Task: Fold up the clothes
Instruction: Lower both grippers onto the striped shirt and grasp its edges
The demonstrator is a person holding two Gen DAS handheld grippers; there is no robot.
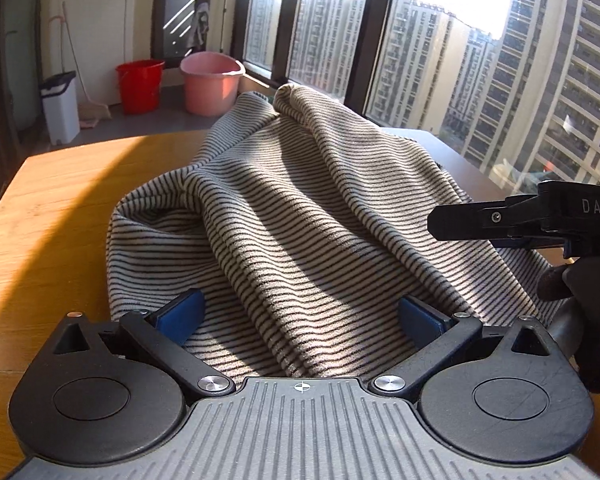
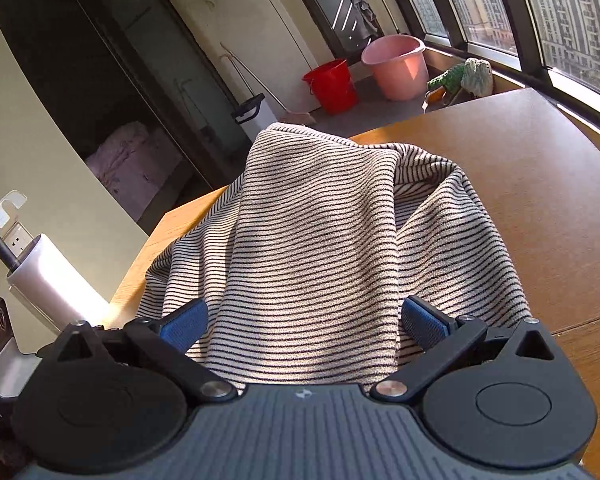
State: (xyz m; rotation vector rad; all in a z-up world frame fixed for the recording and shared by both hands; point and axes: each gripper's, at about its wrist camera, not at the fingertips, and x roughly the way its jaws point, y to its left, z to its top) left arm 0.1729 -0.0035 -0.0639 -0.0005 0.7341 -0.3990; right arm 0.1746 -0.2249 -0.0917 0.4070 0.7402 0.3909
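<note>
While the striped garment [image 1: 300,208] lies bunched in loose ridges on the table [image 1: 60,208], no clean fold shows anywhere, so I judge the folding barely begun: the cloth needs spreading flat first, then folding. Seen from the left wrist, the left hand-held gripper [image 1: 300,318] has its blue pads set wide, with cloth running between them up to the body; nothing is pinched. Seen from the right wrist, the right hand-held gripper [image 2: 304,320] is likewise spread wide over the garment [image 2: 328,240], the fabric draped between the pads but not clamped. It also shows at the right edge of the left view, over the cloth's right side. Beyond the table stand a pink bucket [image 1: 212,82], a red bucket [image 1: 139,85] and a white bin [image 1: 60,106], all well apart from the work. Bare table [image 2: 540,200] lies to the right, so nothing blocks spreading the cloth.
</note>
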